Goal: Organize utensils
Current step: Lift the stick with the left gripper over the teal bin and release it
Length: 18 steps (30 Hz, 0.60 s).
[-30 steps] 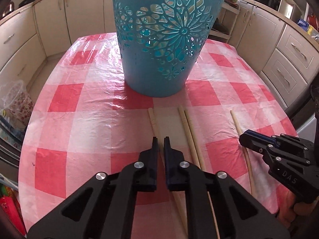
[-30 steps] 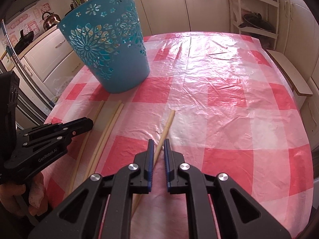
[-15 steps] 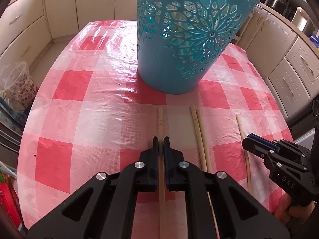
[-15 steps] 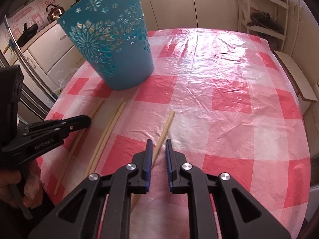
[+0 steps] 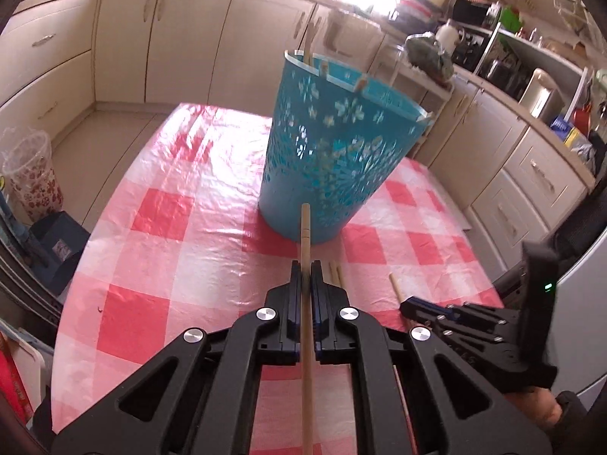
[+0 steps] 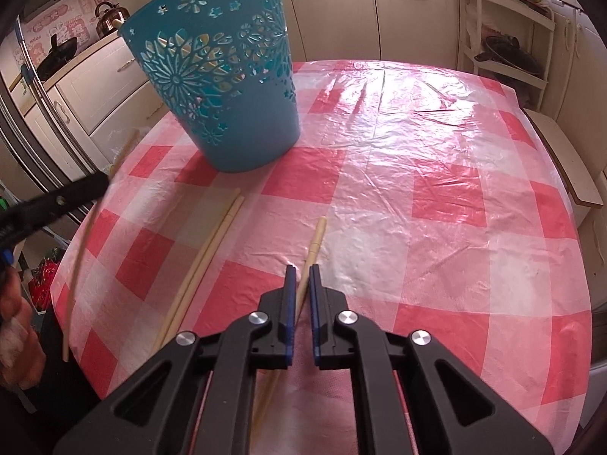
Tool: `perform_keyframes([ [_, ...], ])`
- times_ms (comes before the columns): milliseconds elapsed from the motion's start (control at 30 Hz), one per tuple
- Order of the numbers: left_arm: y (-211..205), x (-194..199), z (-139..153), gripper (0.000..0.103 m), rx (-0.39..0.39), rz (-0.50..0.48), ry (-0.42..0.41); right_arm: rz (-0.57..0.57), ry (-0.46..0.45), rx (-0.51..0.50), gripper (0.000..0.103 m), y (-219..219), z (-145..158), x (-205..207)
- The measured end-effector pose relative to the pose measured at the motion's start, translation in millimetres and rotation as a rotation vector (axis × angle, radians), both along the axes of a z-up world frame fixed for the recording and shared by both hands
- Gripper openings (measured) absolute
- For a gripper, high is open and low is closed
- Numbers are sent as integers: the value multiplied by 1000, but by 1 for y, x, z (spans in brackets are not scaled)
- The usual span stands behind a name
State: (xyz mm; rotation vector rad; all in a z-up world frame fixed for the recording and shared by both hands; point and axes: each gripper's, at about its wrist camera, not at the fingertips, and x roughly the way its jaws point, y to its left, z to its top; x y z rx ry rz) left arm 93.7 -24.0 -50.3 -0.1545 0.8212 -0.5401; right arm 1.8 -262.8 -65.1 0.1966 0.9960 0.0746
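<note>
My left gripper (image 5: 305, 265) is shut on a wooden chopstick (image 5: 305, 235) and holds it clear of the table, its end pointing at the teal cut-out basket (image 5: 322, 159). Chopsticks (image 5: 307, 51) stand inside the basket, poking over its rim. In the right wrist view the held chopstick (image 6: 76, 265) hangs at the far left under the left gripper (image 6: 95, 182). My right gripper (image 6: 302, 267) sits low over a single chopstick (image 6: 313, 242) on the cloth. Its jaws are closing with the stick between them, a slit still showing. A pair of chopsticks (image 6: 205, 261) lies to the left.
The round table wears a red-and-white checked plastic cloth (image 6: 436, 174). Cream kitchen cabinets (image 5: 182, 38) ring the room. A clear patterned jar (image 5: 30, 178) stands on the floor to the left, a white shelf rack (image 6: 504, 57) behind the table. A hand (image 6: 15, 341) grips the left tool.
The left gripper has risen with its chopstick, lifting it off the cloth and tilting up toward the basket's rim. The right gripper stayed put; its jaws widened slightly, then narrowed around its chopstick.
</note>
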Motion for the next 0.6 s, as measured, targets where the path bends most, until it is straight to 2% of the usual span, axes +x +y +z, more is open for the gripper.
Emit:
perform_keyframes([
  [167,19,-15,55,5,-125,3,-118,-4,-7,4,8,0,-1,-1],
  [300,20,-15,101,5,-196,8,-225,-5,-12,-7,8,1,0,-2],
  [500,1,21,150,5,-268,55,-343,-4,-15,-4,8,0,0,-3],
  [600,-12,40,163,5,-285,98,-400,-6,-15,9,8,-1,0,-2],
])
